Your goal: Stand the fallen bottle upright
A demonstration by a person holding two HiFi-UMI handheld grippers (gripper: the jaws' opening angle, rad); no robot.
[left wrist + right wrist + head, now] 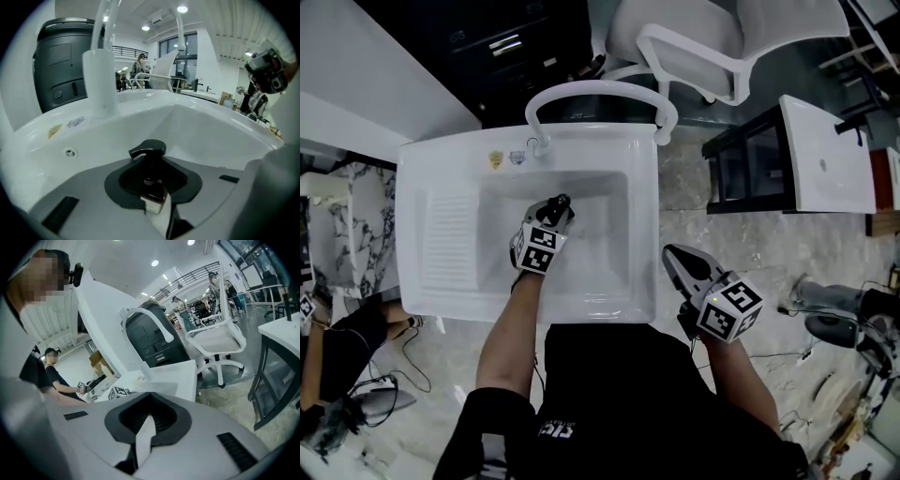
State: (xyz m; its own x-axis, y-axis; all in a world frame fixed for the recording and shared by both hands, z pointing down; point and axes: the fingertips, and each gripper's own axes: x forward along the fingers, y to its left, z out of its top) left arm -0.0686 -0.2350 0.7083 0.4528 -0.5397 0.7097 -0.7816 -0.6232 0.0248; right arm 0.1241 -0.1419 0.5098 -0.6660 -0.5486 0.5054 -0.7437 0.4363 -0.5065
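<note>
A brown pump bottle (153, 196) with a black pump head (149, 149) sits between the jaws of my left gripper (154, 187), which is shut on its neck and shoulder. In the head view this gripper (553, 214) is over the white sink's basin, and the bottle's black top (559, 201) pokes out toward the tap side. The bottle's lower part is hidden behind the jaws. My right gripper (673, 255) hangs outside the sink's right rim. In the right gripper view its jaws (146, 425) stand together with nothing between them.
The white sink (645, 187) has a ribbed drainboard (448, 239) on its left and an arched white tap (600, 92) at the back. A white chair (694, 37) and a dark table (769, 159) stand behind and to the right. Another person (337, 347) sits at lower left.
</note>
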